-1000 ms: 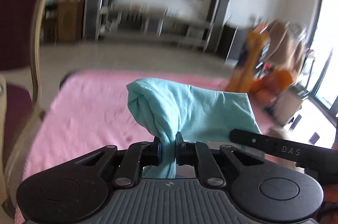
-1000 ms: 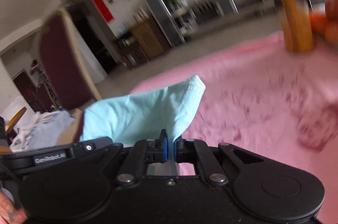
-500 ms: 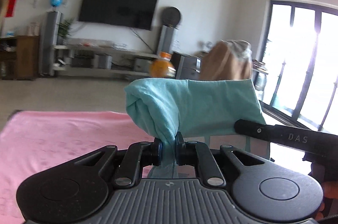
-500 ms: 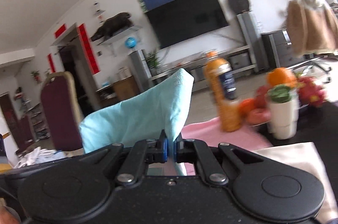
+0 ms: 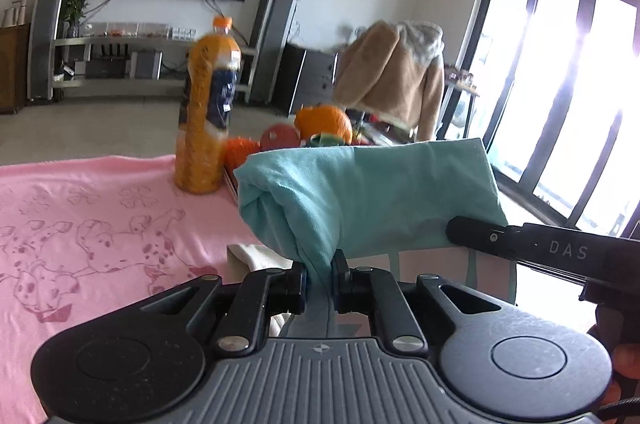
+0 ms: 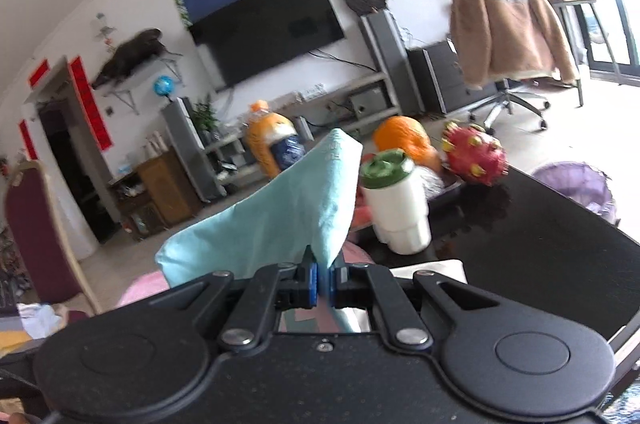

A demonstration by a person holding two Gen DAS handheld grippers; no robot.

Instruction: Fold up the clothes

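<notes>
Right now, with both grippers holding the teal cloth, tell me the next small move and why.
Probably lower it onto the cream cloth beside the pink blanket: left gripper and right gripper pinch the folded teal cloth aloft.

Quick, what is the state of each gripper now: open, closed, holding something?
Left gripper: closed, holding the light blue garment.
Right gripper: closed, holding the same light blue garment.

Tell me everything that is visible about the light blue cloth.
The light blue cloth is a soft knit garment, folded into a thick bundle and held up above the pink blanket. The left claw pinches its rolled edge; the right claw pinches a corner, which stands up in a point. Pale printing shows near that tip.
</notes>
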